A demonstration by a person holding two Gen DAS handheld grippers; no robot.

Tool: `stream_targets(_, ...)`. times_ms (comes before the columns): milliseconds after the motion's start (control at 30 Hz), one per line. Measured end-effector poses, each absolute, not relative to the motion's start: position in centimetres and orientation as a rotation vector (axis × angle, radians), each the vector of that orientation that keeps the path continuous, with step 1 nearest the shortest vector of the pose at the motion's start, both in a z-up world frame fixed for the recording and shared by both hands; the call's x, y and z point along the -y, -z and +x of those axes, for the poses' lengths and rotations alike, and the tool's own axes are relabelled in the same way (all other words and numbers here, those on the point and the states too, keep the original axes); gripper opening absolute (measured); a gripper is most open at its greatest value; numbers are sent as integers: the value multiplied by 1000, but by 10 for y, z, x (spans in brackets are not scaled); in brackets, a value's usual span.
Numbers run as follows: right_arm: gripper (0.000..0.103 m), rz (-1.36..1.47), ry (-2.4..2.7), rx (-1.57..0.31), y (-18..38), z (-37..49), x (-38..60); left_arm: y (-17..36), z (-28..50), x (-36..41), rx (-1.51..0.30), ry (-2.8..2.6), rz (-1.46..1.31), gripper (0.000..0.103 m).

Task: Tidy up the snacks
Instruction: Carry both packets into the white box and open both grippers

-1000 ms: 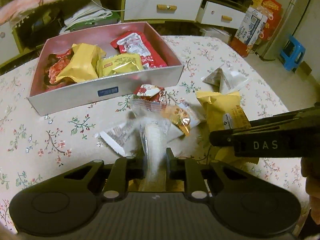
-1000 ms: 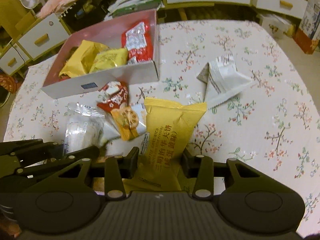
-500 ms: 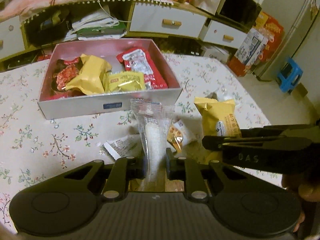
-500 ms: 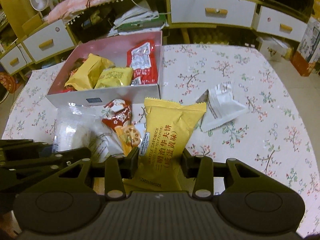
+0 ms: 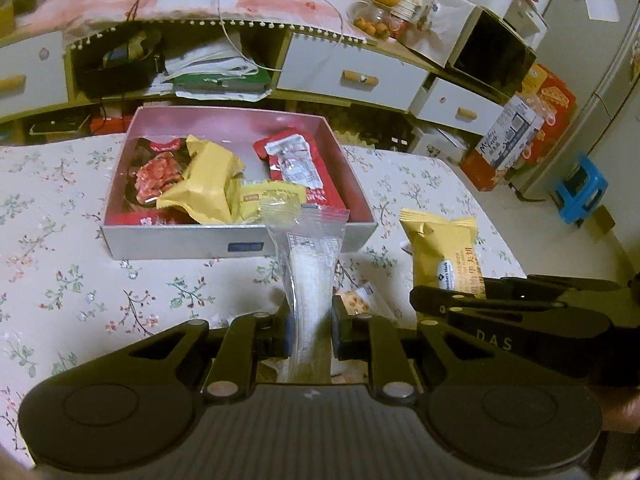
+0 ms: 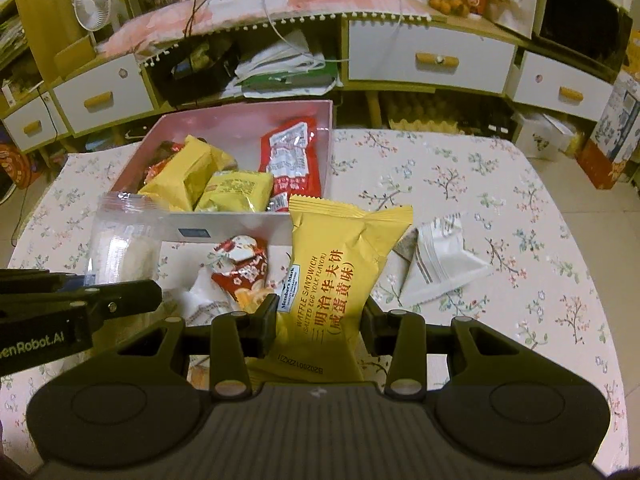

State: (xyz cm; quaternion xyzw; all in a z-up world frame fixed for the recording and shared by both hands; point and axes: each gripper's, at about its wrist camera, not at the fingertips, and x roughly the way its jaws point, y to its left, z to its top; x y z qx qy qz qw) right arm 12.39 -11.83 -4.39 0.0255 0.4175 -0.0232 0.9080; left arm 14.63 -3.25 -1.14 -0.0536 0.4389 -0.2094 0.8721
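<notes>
My left gripper (image 5: 310, 326) is shut on a clear snack packet (image 5: 310, 264) with a white bar inside, held upright above the table just in front of the box. My right gripper (image 6: 318, 326) is shut on a yellow waffle sandwich packet (image 6: 340, 264), also lifted off the table. The open box (image 5: 180, 242) with a pink inside holds several red and yellow snack packs. On the cloth lie a red snack pack (image 6: 240, 266) and a white triangular packet (image 6: 438, 268). From the left wrist view the right gripper (image 5: 416, 300) shows at the right with the yellow packet (image 5: 438, 250).
The table wears a floral cloth (image 6: 500, 184). Behind it stands a low cabinet with white drawers (image 6: 430, 60) and a cluttered shelf. Cartons (image 5: 516, 136) and a blue stool (image 5: 580, 188) sit on the floor to the right.
Both grippers have risen with their packets, which now hang clear of the table. The box has slid lower and farther off in both views, and more of the cabinet shows.
</notes>
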Motion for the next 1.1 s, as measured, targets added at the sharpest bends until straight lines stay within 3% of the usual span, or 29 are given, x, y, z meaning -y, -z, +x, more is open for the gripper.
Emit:
stream_targets(400,37,178,-7,-783,25,157,140,-11,190,-14,-830,324,-237,21)
stream_targets(1100,39,117,-137,-756,44,236,121,26,268,-28,-839,176,-178,22)
